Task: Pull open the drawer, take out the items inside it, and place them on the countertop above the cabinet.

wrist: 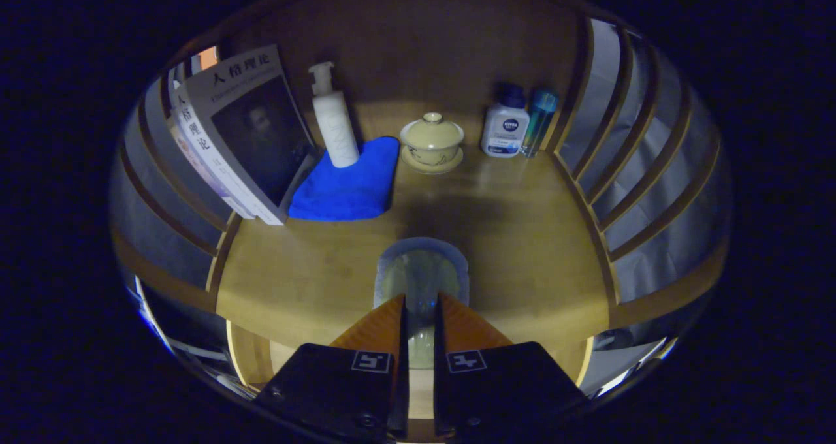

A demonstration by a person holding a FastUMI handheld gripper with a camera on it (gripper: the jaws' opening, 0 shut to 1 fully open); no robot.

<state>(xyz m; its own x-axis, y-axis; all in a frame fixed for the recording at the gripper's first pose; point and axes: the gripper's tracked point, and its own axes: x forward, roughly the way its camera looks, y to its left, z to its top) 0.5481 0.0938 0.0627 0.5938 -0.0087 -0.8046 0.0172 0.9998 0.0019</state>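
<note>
- The wooden countertop [522,235] spreads out ahead of the gripper, with a wooden back panel behind it and slatted wooden sides left and right.
- A stack of books [238,134] leans against the left slats, the front cover facing out.
- A blue cloth [346,186] lies folded flat just right of the books, its near edge toward the fingers.
- A white pump bottle [333,121] stands upright on the far part of the cloth.
- A pale lidded cup [432,140] on its saucer sits near the back panel, right of the cloth and apart from it.
- A white lotion bottle [505,125] with a dark cap stands at the back right, and a slim blue-green bottle [538,121] stands just beside it, next to the right slats.
- A clear packet [421,281] with a pale greenish inside is clenched by the gripper [420,307]: both orange fingers press on its near end, and the rest sticks out ahead of the tips over the countertop's front part. Whether it touches the wood, I cannot tell.
</note>
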